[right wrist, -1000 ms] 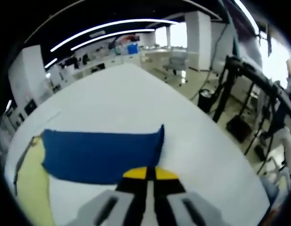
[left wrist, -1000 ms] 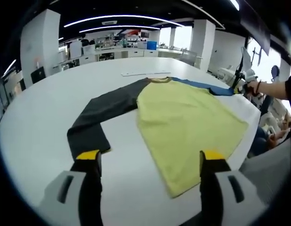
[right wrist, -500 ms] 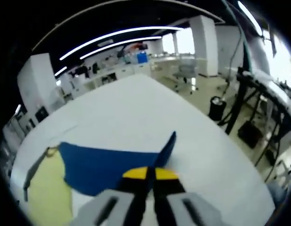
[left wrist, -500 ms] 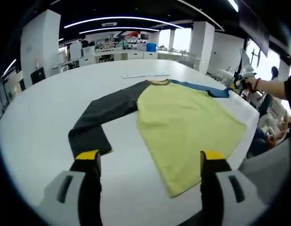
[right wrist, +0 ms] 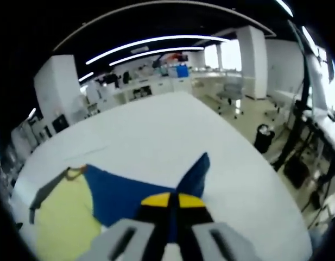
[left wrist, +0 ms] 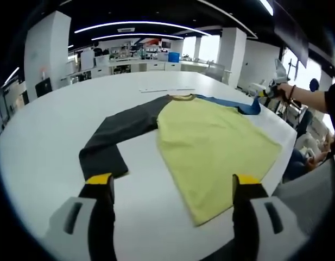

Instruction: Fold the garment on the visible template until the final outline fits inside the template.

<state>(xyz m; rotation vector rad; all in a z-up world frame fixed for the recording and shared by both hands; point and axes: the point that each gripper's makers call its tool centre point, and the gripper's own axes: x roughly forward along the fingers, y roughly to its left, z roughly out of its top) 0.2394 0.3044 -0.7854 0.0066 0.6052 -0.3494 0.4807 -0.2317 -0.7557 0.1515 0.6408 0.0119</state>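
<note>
One fold just starting — right hand-held gripper (right wrist: 168, 200) pinches the shirt's blue sleeve (right wrist: 137, 190), apparently lifted; left hand-held gripper (left wrist: 170, 182) wide, idle — dark sleeve (left wrist: 119, 130) and yellow body (left wrist: 210, 144) unfolded.

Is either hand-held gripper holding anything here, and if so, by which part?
The right hand-held gripper is shut on the blue sleeve of the shirt, gripping it at the cuff end. The left hand-held gripper is open and holds nothing.

The right gripper (right wrist: 172, 202), clamped on the blue sleeve (right wrist: 136, 191), has lifted its cuff off the table (right wrist: 156, 136); the sleeve has bunched inward toward the yellow shirt (left wrist: 210, 144).
</note>
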